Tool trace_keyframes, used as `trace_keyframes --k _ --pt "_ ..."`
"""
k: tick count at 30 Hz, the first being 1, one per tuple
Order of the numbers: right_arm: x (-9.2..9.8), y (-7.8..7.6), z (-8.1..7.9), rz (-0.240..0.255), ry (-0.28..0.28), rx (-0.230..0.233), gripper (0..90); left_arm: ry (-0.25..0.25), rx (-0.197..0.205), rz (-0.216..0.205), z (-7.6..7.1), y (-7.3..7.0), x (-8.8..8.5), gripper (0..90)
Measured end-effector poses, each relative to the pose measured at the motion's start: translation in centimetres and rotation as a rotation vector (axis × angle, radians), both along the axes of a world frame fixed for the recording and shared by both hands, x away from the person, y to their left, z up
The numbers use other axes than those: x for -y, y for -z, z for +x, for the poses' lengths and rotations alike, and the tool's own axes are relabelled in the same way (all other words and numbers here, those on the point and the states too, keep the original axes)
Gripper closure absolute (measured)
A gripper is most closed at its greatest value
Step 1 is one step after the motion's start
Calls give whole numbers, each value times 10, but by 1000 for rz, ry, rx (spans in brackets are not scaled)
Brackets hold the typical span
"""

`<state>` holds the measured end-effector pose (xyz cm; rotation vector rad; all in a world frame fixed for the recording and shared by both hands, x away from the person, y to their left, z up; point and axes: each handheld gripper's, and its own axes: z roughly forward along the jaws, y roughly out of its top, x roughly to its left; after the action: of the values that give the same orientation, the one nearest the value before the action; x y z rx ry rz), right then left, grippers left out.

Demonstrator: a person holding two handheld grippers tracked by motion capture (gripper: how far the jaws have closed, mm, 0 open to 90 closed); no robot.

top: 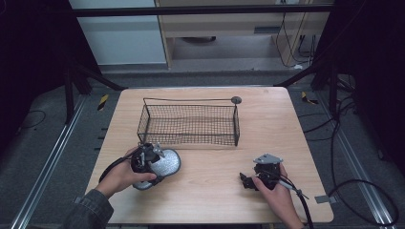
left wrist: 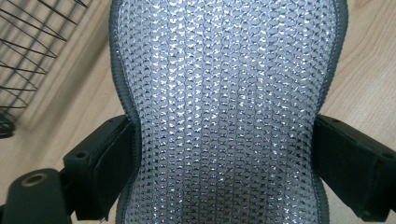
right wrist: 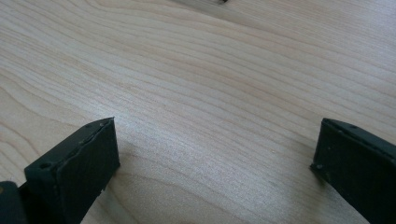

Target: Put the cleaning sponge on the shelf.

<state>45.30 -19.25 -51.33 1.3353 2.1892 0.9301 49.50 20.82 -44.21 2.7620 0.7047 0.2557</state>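
Note:
A silver sequined pouch (top: 165, 164) with a grey edge lies on the wooden table (top: 210, 200) in front of the wire basket's left corner. My left gripper (top: 148, 160) is shut on it. In the left gripper view the pouch (left wrist: 224, 112) runs up between the two black jaws, which press its sides in at the waist. My right gripper (top: 247, 181) rests low at the table's front right. It is open, and its jaws (right wrist: 215, 149) stand wide apart over bare wood.
A black wire basket (top: 189, 123) stands at the middle of the table, empty, with a round tag on its far right corner; its corner (left wrist: 28, 51) is in the left gripper view. Dark frame legs flank the table's far corners.

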Motion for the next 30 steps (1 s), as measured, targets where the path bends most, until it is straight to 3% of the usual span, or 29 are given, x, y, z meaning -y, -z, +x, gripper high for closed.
trace_keyframes --k 16,30 --pt "1 0 1 -2 -7 3 4 -7 63 3 4 -32 -5 96" --pt "0 0 2 -5 -12 4 4 65 120 -24 13 -76 -6 96"
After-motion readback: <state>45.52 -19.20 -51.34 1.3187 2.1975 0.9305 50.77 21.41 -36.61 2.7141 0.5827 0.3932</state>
